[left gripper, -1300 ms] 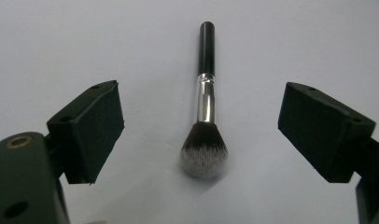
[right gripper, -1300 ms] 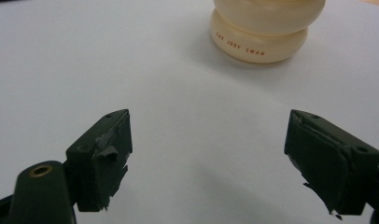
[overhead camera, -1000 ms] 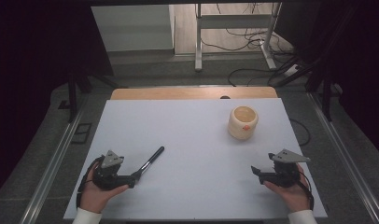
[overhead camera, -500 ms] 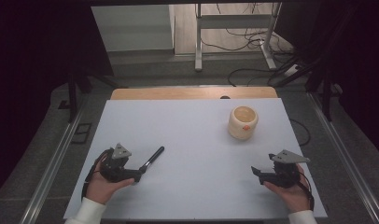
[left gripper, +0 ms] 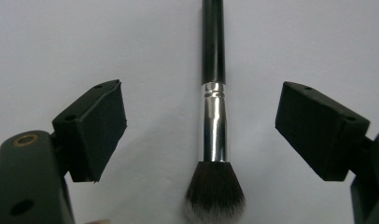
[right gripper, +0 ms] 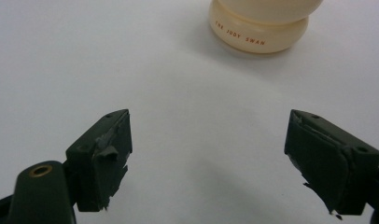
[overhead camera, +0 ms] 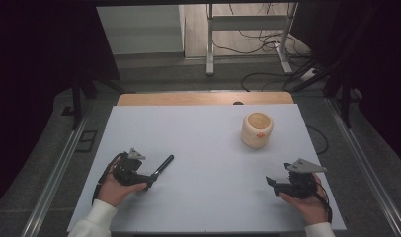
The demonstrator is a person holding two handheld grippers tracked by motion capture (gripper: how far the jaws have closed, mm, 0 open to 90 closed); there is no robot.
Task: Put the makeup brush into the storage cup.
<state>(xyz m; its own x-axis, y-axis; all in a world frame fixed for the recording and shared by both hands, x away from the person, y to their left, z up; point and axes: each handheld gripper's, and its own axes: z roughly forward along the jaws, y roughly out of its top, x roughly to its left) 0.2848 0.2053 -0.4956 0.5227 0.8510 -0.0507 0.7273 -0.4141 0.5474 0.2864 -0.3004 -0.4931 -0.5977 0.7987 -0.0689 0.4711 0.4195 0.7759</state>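
A brush (left gripper: pixel 213 140) lies flat on the white table (overhead camera: pixel 208 143) between the wide-open jaws of the left gripper (left gripper: pixel 201 133), touching neither, bristles nearest the hand. The right gripper (right gripper: pixel 208 154), also spread wide and empty, faces a cream jar (right gripper: pixel 262 23).

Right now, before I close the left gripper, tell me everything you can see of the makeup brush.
The makeup brush lies flat on the white table, between the open jaws of the left gripper, touching neither. It has a slim glossy black handle, a shiny silver metal-looking ferrule with a ringed collar, and a dark, rounded tuft of bristles with paler tips. The bristles point toward the gripper's body and the handle points away. In the high view the handle runs on past the gripper toward the table's middle.
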